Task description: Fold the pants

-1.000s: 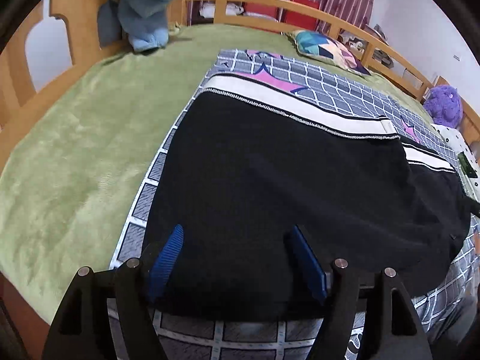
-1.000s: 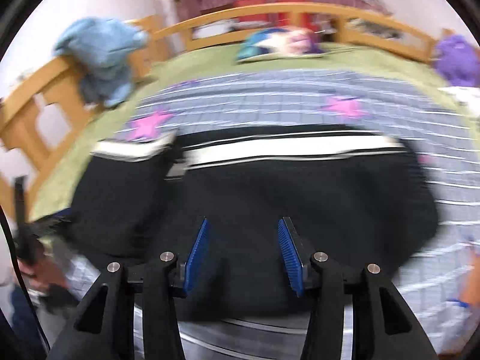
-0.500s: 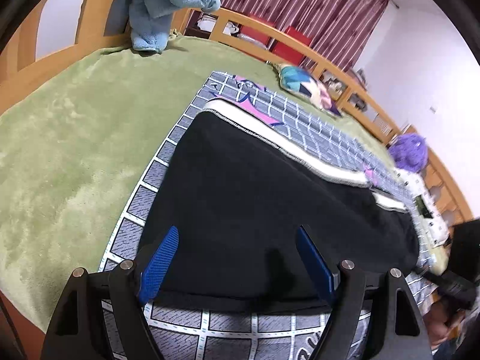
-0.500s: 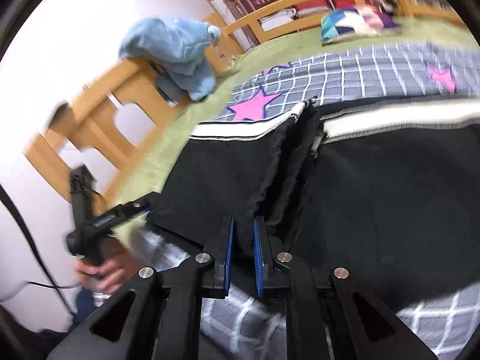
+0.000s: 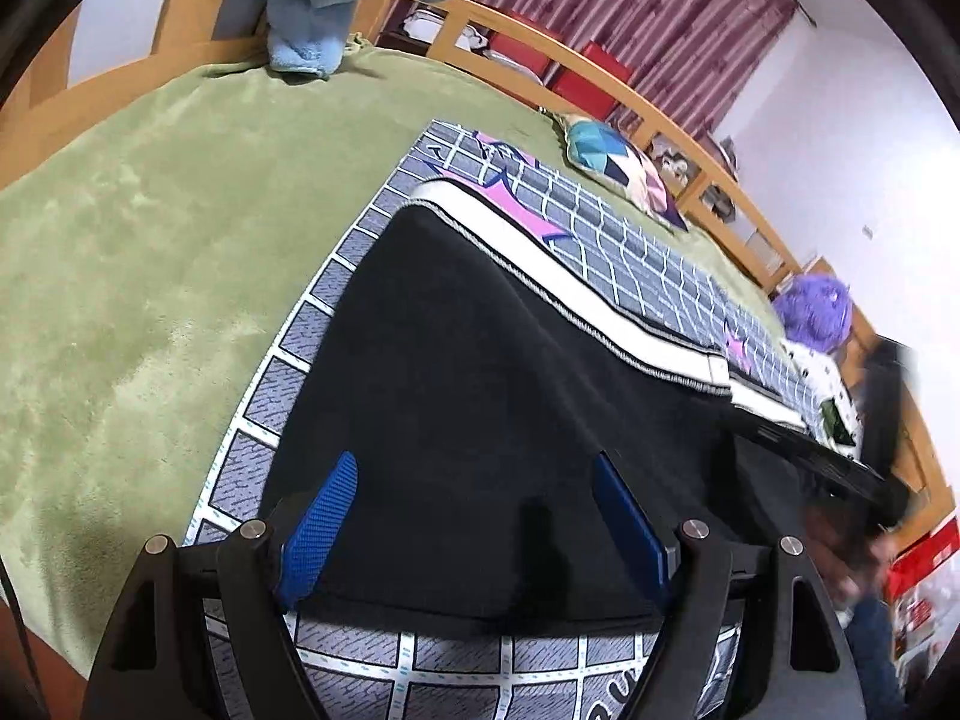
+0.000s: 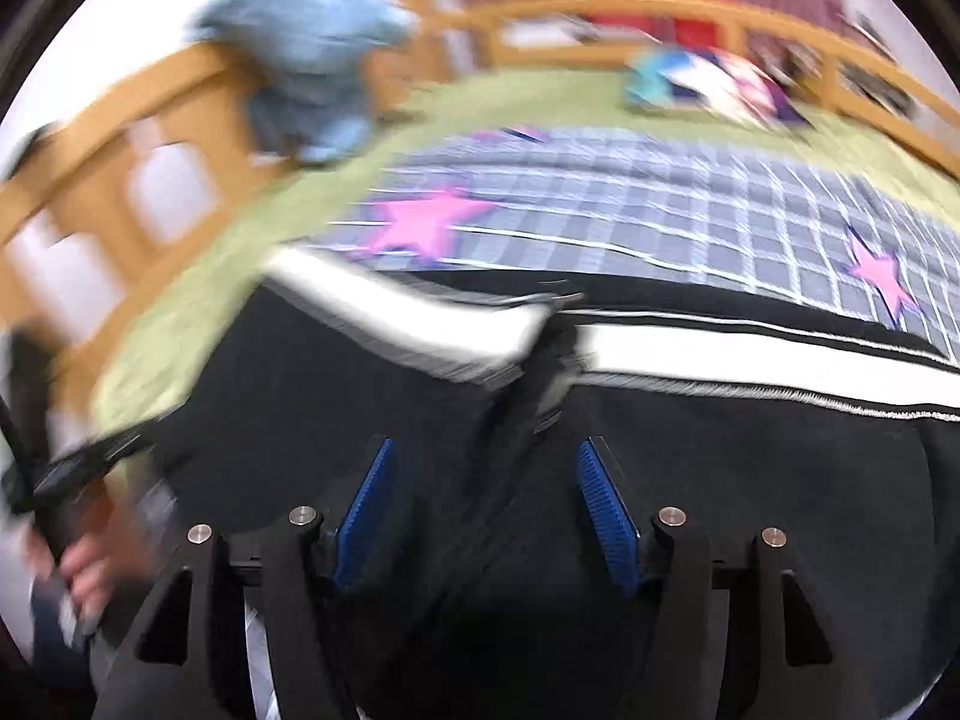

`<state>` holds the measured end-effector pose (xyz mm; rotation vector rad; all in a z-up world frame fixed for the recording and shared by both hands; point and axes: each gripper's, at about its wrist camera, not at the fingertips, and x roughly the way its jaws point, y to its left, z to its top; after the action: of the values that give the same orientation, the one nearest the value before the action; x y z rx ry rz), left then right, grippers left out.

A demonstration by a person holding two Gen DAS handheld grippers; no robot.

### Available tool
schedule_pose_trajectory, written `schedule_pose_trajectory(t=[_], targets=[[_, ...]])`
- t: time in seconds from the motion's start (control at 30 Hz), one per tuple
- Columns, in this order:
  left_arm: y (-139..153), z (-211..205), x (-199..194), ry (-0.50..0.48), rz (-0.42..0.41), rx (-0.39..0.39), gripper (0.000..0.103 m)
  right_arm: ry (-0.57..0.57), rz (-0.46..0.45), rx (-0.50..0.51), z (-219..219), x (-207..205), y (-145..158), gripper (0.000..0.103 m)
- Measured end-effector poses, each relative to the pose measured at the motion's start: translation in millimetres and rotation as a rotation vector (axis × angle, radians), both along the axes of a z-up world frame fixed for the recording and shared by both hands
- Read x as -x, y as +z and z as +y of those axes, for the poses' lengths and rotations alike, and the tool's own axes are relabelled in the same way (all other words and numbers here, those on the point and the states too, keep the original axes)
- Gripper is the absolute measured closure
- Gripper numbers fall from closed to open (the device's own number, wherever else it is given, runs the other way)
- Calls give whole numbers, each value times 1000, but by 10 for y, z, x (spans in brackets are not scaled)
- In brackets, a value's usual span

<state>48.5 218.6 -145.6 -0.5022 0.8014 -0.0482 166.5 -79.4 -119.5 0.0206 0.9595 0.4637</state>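
Note:
Black pants (image 5: 480,372) with a white side stripe (image 5: 558,276) lie spread on a grey checked blanket. My left gripper (image 5: 474,474) hovers open over their near left part, nothing between its blue pads. In the blurred right wrist view the pants (image 6: 750,480) show a bunched fold (image 6: 540,360) where the white stripe breaks. My right gripper (image 6: 486,462) is just below that fold, its jaws opening; black cloth lies under them and the pads do not press on it. The right gripper (image 5: 840,468) also shows as a dark blur at the left wrist view's right edge.
The grey checked blanket (image 5: 630,252) with pink stars lies on a green bedspread (image 5: 150,252). A wooden bed rail (image 5: 630,90) runs around. A light blue garment (image 5: 336,6) hangs over the rail; a colourful cushion (image 5: 618,168) and a purple plush (image 5: 816,312) lie further off.
The right gripper closed on a fold of the pants half a second ago, then swung right and opened, leaving the fold bunched. The left gripper turned slightly and stays open.

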Motion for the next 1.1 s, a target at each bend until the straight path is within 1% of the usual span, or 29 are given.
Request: schedule_pose_trajectory(t=[0.03, 0.07, 0.1, 0.13, 0.17, 0.2, 0.23, 0.27, 0.33, 0.37, 0.4, 0.43, 0.47, 0.5, 0.53, 0.57, 0.63, 0.67, 0.7, 0.73, 0.77, 0.8, 0.87, 0.9, 0.93, 0.97, 1.0, 1.1], targets=[[2, 16, 3, 11, -3, -3, 24, -42, 52, -17, -29, -189, -104, 41], [2, 21, 4, 18, -6, -10, 24, -50, 100, -55, -35, -321, -196, 54], [6, 19, 6, 22, -12, -22, 24, -41, 152, -81, -27, -438, -298, 81], [6, 8, 1, 13, -14, -28, 24, -12, 188, -89, 12, -532, -362, 84], [-3, -10, -10, -5, -12, -26, 24, -10, 137, -91, 4, -559, -306, 86], [-23, -38, -26, -30, -5, -25, 24, -21, 77, -124, -42, -564, -214, 87], [-56, -97, -54, -54, 16, -50, 24, -24, 62, -140, -68, -573, -176, 87], [-76, -155, -70, -61, 32, -97, 24, -30, 71, -140, -84, -610, -186, 87], [-83, -256, -83, -70, 48, -178, 24, -42, 129, -83, -36, -681, -352, 84], [-65, -298, -75, -65, 47, -210, 24, -36, 139, -54, 4, -682, -399, 81], [-35, -299, -63, -57, 39, -215, 24, -13, 127, -29, 20, -645, -392, 77], [-4, -277, -34, -44, 23, -206, 24, -2, 114, -1, 10, -601, -315, 72], [25, -227, 8, -25, 6, -185, 24, -6, 100, 18, -23, -570, -251, 66], [50, -155, 58, 9, -8, -167, 24, -20, 76, 25, -67, -486, -170, 65], [62, -100, 89, 35, -15, -158, 24, -30, 45, 7, -145, -340, -49, 65], [68, -6, 140, 77, -18, -140, 24, -20, 32, -10, -178, -178, 44, 63], [22, 141, 158, 104, 5, -80, 24, 33, -26, -45, -253, 167, 232, 54], [-12, 188, 145, 101, 23, -42, 24, 57, -62, -48, -260, 322, 286, 42], [-61, 232, 123, 96, 48, 1, 24, 80, -95, -32, -264, 463, 296, 38], [-105, 267, 116, 98, 65, 38, 25, 96, -116, -6, -236, 577, 278, 38], [-141, 295, 119, 104, 74, 58, 25, 112, -129, 30, -191, 700, 223, 38], [-168, 295, 111, 98, 82, 63, 25, 122, -128, 64, -168, 765, 123, 38], [-229, 303, 88, 88, 107, 93, 25, 110, -55, 108, -144, 750, -134, 38], [-245, 288, 75, 90, 111, 96, 25, 98, 9, 93, -160, 708, -269, 37], [-256, 282, 65, 85, 115, 92, 25, 69, 39, 39, -224, 692, -326, 36], [-277, 269, 53, 77, 120, 82, 25, 25, 38, -35, -334, 710, -311, 35], [-293, 258, 41, 77, 124, 79, 25, 4, 42, -71, -398, 719, -285, 35], [-288, 209, 25, 92, 126, 54, 25, -7, 63, -100, -495, 705, -227, 35]])
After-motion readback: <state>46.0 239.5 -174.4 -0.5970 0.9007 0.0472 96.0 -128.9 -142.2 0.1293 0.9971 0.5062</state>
